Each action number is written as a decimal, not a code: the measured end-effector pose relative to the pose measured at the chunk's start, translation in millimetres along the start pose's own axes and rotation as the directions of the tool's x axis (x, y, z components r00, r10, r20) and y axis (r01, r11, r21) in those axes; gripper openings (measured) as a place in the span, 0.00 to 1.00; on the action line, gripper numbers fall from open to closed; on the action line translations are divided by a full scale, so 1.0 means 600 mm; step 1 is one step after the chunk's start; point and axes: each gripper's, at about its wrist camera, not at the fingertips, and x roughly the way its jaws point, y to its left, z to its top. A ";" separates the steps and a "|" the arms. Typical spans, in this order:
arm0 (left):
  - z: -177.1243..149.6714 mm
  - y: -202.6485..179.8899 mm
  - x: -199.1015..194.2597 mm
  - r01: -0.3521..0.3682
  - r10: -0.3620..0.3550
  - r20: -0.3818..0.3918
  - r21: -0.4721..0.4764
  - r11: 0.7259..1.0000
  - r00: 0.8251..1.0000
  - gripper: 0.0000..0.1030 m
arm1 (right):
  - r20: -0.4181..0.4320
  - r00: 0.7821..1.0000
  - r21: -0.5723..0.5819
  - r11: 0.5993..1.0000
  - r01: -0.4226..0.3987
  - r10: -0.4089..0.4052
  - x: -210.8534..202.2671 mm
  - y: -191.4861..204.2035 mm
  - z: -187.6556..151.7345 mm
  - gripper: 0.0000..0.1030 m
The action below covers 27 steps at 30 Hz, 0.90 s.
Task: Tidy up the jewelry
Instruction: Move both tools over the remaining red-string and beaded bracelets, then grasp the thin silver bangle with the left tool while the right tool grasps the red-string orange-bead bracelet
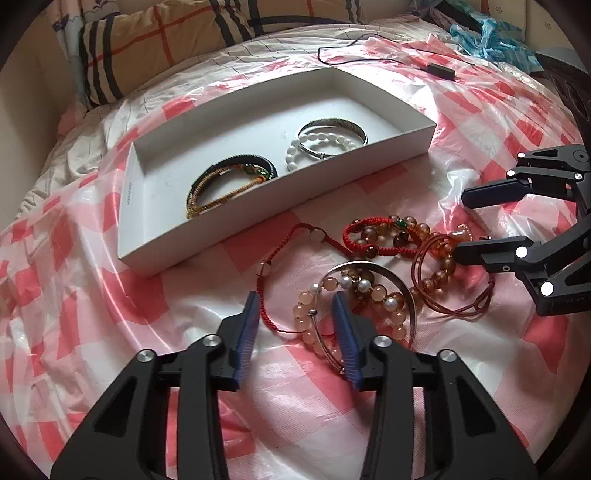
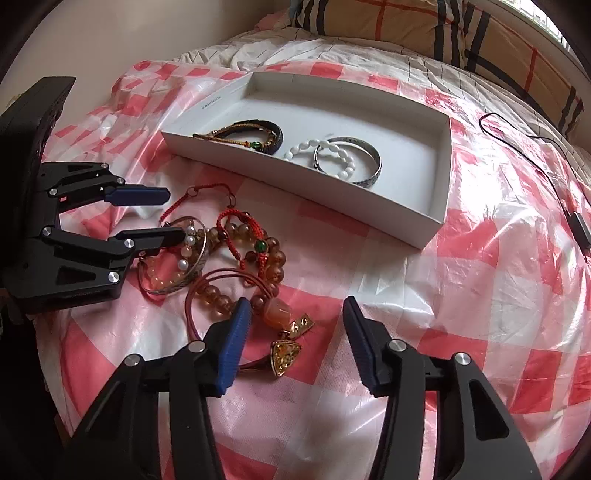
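Note:
A shallow white box [image 1: 277, 206] lies on the bed and holds a silver bangle [image 1: 360, 129], a white bead bracelet [image 1: 314, 144] and dark and woven bracelets [image 1: 229, 181]. In front of it is a tangled pile: a red cord bracelet [image 1: 295, 230], a peach bead bracelet with pearls [image 1: 369, 291], a silver cuff [image 1: 402, 284] and amber beads [image 1: 439, 273]. My left gripper [image 1: 295, 306] is open over the peach beads and red cord, its pads apart from them. My right gripper [image 2: 295, 314] is open around an amber stone [image 2: 279, 314] and a gold triangle pendant [image 2: 286, 354].
A pink-and-white checked plastic sheet [image 2: 461, 302] covers the bed. A plaid pillow [image 1: 147, 48] lies behind the box. A black cable with a small box [image 1: 439, 70] runs at the far right, near a blue plastic bag [image 1: 491, 33]. The two grippers face each other across the pile.

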 end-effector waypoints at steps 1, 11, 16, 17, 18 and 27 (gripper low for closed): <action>-0.003 -0.003 0.002 0.007 -0.007 0.000 0.007 1.000 1.000 0.21 | -0.009 1.000 0.000 1.000 -0.007 0.007 0.005 0.001 -0.001 0.42; -0.013 0.021 -0.047 0.126 -0.125 0.051 -0.035 0.991 0.991 0.05 | 0.052 0.991 0.013 0.992 -0.126 0.125 -0.025 0.019 -0.010 0.18; -0.020 0.048 -0.057 0.117 -0.112 0.063 -0.088 0.989 0.992 0.05 | 0.081 0.986 0.051 0.988 -0.149 0.144 -0.035 0.023 -0.016 0.18; -0.021 0.051 -0.056 0.111 -0.106 0.060 -0.096 0.989 0.993 0.05 | 0.089 0.986 0.061 0.988 -0.144 0.138 -0.036 0.022 -0.015 0.18; -0.022 0.053 -0.055 0.103 -0.097 0.057 -0.099 0.990 0.994 0.05 | 0.095 0.987 0.071 0.988 -0.140 0.133 -0.037 0.018 -0.013 0.18; -0.025 0.075 -0.048 0.076 -0.067 0.059 -0.180 0.981 0.996 0.05 | 0.194 0.976 0.165 0.977 -0.136 0.103 -0.058 -0.018 -0.006 0.18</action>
